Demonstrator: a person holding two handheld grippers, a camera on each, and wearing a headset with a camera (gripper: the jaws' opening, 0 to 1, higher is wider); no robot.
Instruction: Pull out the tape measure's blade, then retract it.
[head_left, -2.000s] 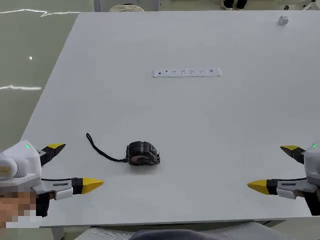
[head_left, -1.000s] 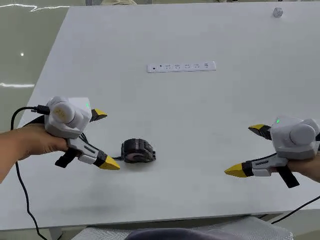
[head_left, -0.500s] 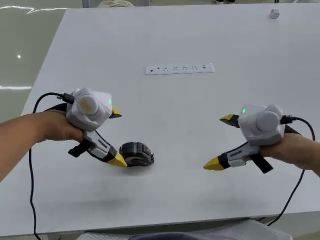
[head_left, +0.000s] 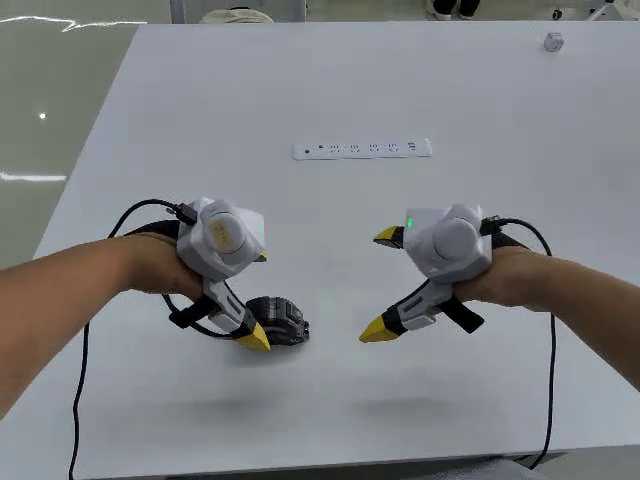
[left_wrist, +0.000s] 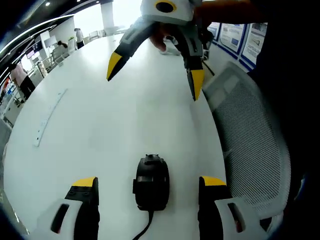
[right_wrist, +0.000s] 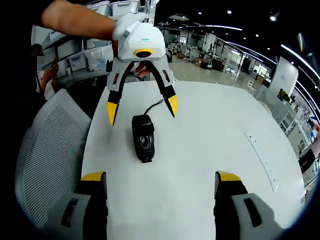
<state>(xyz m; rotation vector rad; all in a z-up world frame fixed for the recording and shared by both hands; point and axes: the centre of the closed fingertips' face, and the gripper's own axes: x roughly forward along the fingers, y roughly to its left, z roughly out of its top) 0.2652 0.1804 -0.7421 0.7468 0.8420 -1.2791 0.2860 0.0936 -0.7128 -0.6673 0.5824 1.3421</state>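
Between the left gripper's (head_left: 258, 298) jaws, spread wide, sits the tape measure (left_wrist: 151, 182). It lies flat on the white table (head_left: 400, 80), square in the gap, with a yellow tip on either side and nothing clamped. Its cord (right_wrist: 154, 105) trails back toward the hand. The blade isn't out, so I'd call this the grab on the case. Over to the right, the right gripper (head_left: 381, 283) has its jaws apart too, facing the case from just ahead, empty. Next, the left should squeeze the case firmly. Then the right must find the blade's end hook, too small to make out.
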